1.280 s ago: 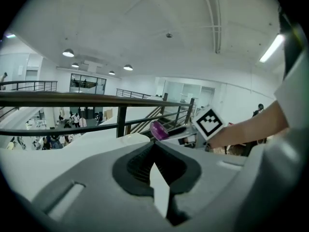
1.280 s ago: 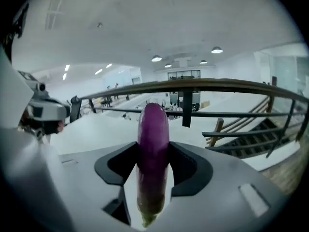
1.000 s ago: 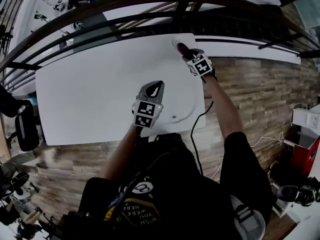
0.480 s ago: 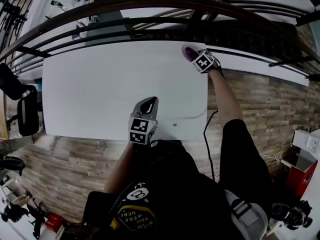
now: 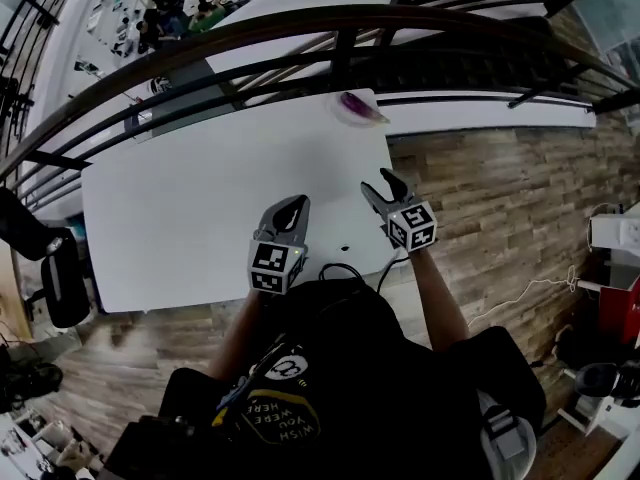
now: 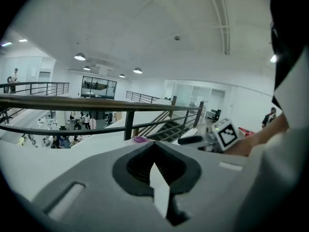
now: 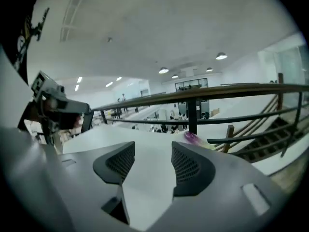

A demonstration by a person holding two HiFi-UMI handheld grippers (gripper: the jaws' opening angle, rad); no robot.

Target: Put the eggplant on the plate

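The purple eggplant point(image 5: 358, 107) lies on the white plate point(image 5: 339, 109) at the table's far right corner, close to the railing. It also shows small and far off as the eggplant point(image 7: 191, 137) in the right gripper view and the eggplant point(image 6: 140, 139) in the left gripper view. My right gripper point(image 5: 380, 186) hovers over the table's near right part, well back from the plate, its jaws opening with nothing between them. My left gripper point(image 5: 297, 205) hangs beside it to the left, shut and empty.
The white table point(image 5: 200, 198) ends at a dark railing point(image 5: 300, 43) along its far side, with a drop to a lower floor beyond. A black cable point(image 5: 345, 268) crosses the near edge. Wooden floor point(image 5: 480, 188) lies to the right.
The right gripper let go of the eggplant on the plate and pulled back toward the near edge, jaws spread. The left gripper lifted a little.
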